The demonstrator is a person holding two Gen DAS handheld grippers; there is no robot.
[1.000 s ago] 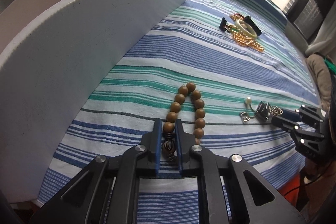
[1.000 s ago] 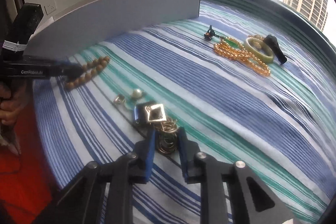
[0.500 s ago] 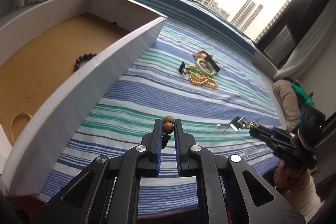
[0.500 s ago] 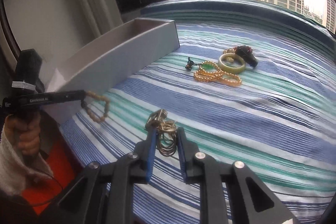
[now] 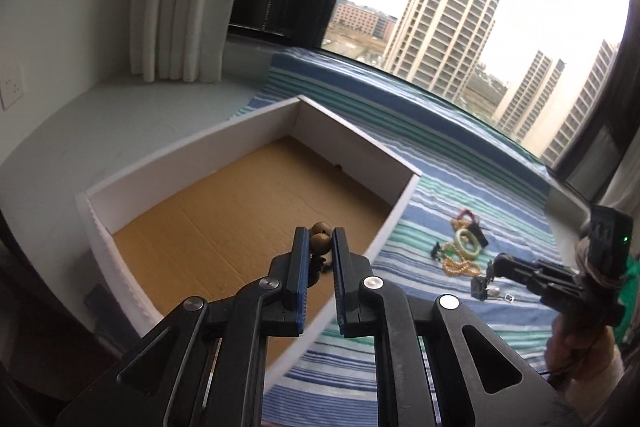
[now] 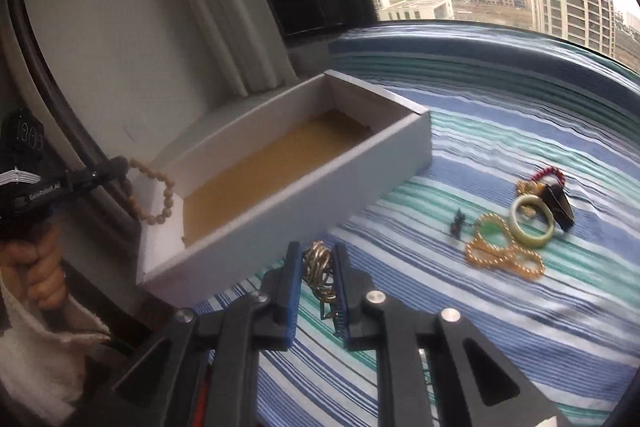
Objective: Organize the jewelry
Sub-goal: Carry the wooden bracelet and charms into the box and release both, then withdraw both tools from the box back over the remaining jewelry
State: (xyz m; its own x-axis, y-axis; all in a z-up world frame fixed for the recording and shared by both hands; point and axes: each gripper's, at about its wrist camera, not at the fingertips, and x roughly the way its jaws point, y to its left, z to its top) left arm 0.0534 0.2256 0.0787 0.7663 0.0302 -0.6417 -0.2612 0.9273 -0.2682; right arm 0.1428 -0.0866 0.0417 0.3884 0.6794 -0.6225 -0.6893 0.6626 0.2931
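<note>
My left gripper is shut on a wooden bead bracelet and holds it above the near end of the white box with a brown cardboard floor. In the right wrist view the bracelet hangs from the left gripper beside the box. My right gripper is shut on a bunch of gold rings, raised over the striped cloth near the box's long wall. The left wrist view shows the right gripper with the jewelry dangling.
A pile of jewelry lies on the blue-green striped cloth: a gold bead chain, a pale jade bangle, a black piece and a red bead string. Curtains and a window stand behind the box.
Both grippers have risen and swung left toward the box. The left one now holds the bead bracelet over the box's inside; the right one carries the gold rings closer to the box wall.
</note>
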